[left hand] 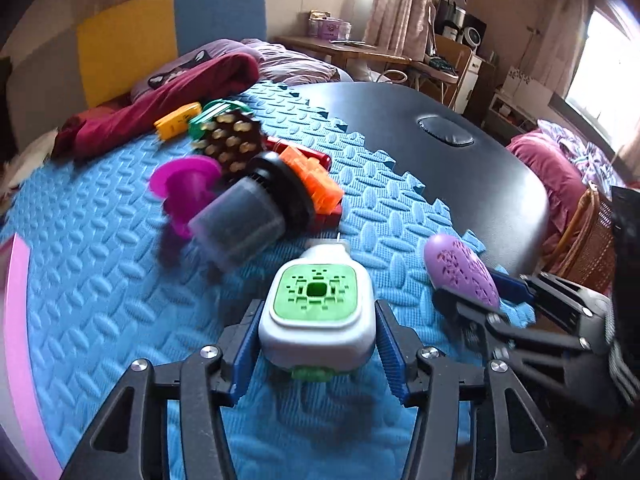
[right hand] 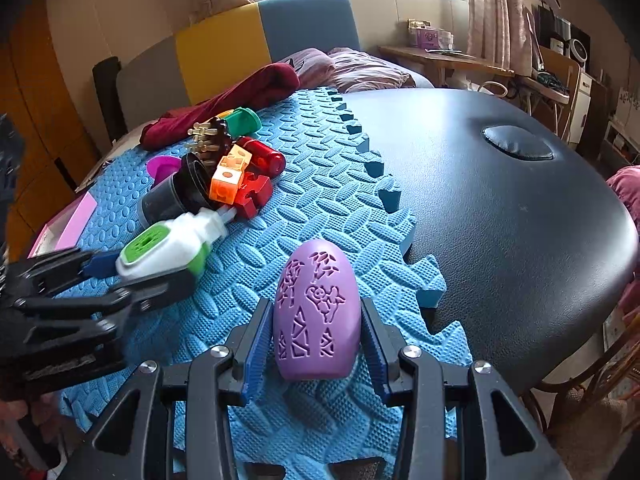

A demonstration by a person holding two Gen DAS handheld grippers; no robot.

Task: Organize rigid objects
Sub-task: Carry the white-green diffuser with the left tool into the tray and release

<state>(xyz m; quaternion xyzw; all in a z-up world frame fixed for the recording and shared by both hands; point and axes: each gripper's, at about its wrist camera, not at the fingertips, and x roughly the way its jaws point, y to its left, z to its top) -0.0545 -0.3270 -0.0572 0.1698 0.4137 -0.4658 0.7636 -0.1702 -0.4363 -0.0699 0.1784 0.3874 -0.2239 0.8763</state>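
My left gripper (left hand: pixel 316 344) has its jaws around the white plug-in device with the green face (left hand: pixel 318 312). The blue pads sit right at its two flanks, and I read that as a grip, though on the right side contact is hard to judge. The device lies on the blue foam mat (left hand: pixel 100 300), its nozzle end pointing away from me toward the heap of toys.

My right gripper (right hand: pixel 316 332) has its jaws closed on the purple egg-shaped case (right hand: pixel 316 312), a pad against each side. The case stands with its cut-out pattern facing up, near the jagged edge where the mat meets the bare black worktop (right hand: pixel 500 208).

Taking the white device as my landmark: the purple case is to its right, near but apart. Just beyond the device's nozzle lies a dark cup with a black lid (left hand: pixel 248 220), tipped on its side. Left of that cup is a magenta piece (left hand: pixel 184 188), blurred. Behind the cup an orange block (left hand: pixel 312 180) rests on a red block (right hand: pixel 256 192), and a red cylinder (right hand: pixel 264 156) lies beyond them. Further back are a brown peg brush (left hand: pixel 232 140), a green piece (right hand: pixel 244 120) and a yellow block (left hand: pixel 178 120). A dark red cloth (left hand: pixel 160 100) lies at the mat's far edge.
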